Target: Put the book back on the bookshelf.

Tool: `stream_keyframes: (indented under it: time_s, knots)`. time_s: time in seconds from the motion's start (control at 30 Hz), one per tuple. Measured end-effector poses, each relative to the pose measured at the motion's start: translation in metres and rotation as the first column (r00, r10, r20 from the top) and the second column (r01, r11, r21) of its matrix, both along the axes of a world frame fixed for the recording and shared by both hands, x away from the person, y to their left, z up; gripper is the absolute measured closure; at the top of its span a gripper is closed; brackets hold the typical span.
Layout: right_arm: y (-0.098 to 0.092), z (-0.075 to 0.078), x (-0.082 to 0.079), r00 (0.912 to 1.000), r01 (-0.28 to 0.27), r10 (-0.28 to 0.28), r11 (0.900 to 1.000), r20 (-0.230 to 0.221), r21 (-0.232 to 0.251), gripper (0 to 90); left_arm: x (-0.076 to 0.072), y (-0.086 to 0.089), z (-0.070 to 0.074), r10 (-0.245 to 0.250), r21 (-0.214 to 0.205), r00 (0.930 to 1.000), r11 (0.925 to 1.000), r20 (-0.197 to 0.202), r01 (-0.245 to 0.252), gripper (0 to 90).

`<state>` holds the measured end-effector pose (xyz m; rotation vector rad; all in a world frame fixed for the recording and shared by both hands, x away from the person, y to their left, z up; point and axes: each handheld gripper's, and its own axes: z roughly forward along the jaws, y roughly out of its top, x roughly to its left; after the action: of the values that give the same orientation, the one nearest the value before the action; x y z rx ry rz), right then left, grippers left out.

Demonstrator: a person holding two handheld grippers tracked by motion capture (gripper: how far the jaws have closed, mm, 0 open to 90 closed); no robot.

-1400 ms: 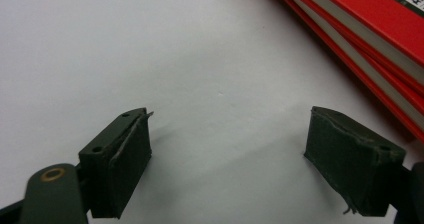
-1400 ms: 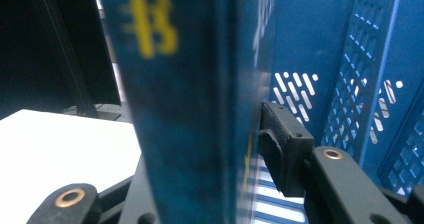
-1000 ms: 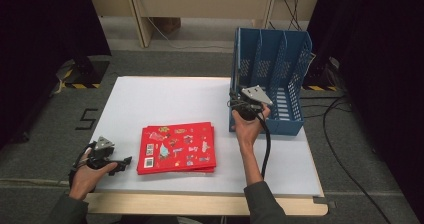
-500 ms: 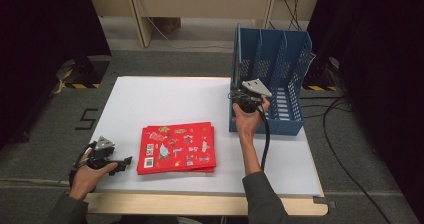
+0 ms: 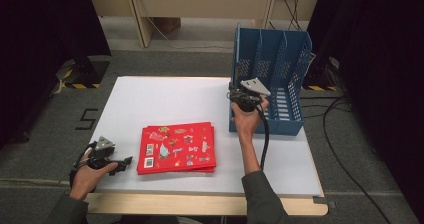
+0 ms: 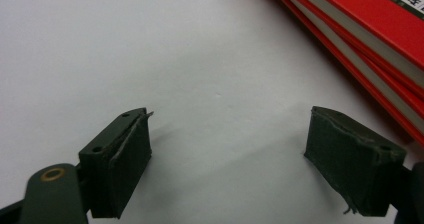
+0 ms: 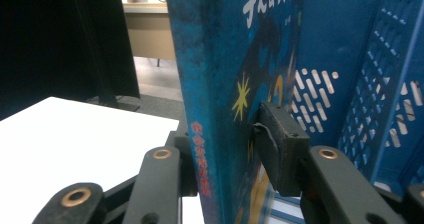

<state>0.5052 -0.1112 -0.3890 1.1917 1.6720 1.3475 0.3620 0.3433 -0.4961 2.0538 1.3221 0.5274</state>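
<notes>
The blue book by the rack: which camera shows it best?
The right gripper view: the blue book stands upright between the right gripper jaws, spine, star and lettering plain, beside the blue rack. From the high view, hand and gripper cover it. The left gripper view faces the red books.

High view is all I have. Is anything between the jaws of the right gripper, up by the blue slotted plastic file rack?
Observer: Yes. A blue book with a yellow star on its cover stands upright between the jaws of the right gripper, which have just been opening.
Operator: Is it pinched?
Observer: Unclear. One black pad sits at the cover, and the other is hidden behind the spine.
Operator: And the left gripper?
Observer: The left gripper is open over the bare white table. The stack of red books lies beside one jaw, untouched.
</notes>
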Motion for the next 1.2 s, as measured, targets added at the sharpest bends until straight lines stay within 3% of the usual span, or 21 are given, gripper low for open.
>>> stream_keyframes:
  time_s: [0.1,0.23,0.53,0.73,0.8,1.0,1.2]
  knots:
    - [-0.003,0.001,-0.004,1.0000,0.009,-0.009,0.9998,0.002,0.016,56.7,0.000,0.000,0.000,-0.001,0.003,1.0000,1.0000,0.002,0.001,17.0]
    - [-0.006,0.001,-0.010,0.9998,-0.018,0.018,0.9985,0.006,0.052,53.0,0.000,0.000,0.000,-0.001,0.003,1.0000,1.0000,0.001,0.001,17.1]
    - [-0.010,0.005,-0.040,0.9975,-0.070,0.069,0.9955,0.017,0.064,46.2,-0.001,0.001,0.001,0.003,0.004,1.0000,1.0000,0.004,-0.003,17.1]
    - [-0.015,0.008,-0.057,0.9953,-0.096,0.097,0.9922,-0.008,0.080,43.2,-0.001,0.001,0.003,0.010,-0.002,0.9997,0.9999,0.024,-0.010,17.4]
    - [-0.017,0.006,-0.063,0.9939,-0.105,0.108,0.9895,-0.023,0.100,42.2,-0.001,0.002,0.003,0.010,-0.007,0.9996,0.9999,0.026,-0.010,17.4]
    - [-0.015,-0.006,-0.083,0.9866,-0.152,0.155,0.9869,-0.053,0.054,39.0,-0.003,0.000,0.005,0.015,-0.023,0.9990,0.9996,0.043,-0.014,17.5]
    - [-0.017,-0.019,-0.098,0.9804,-0.174,0.179,0.9822,-0.082,0.071,36.1,-0.003,-0.001,0.007,0.014,-0.045,0.9975,0.9989,0.069,-0.011,17.6]
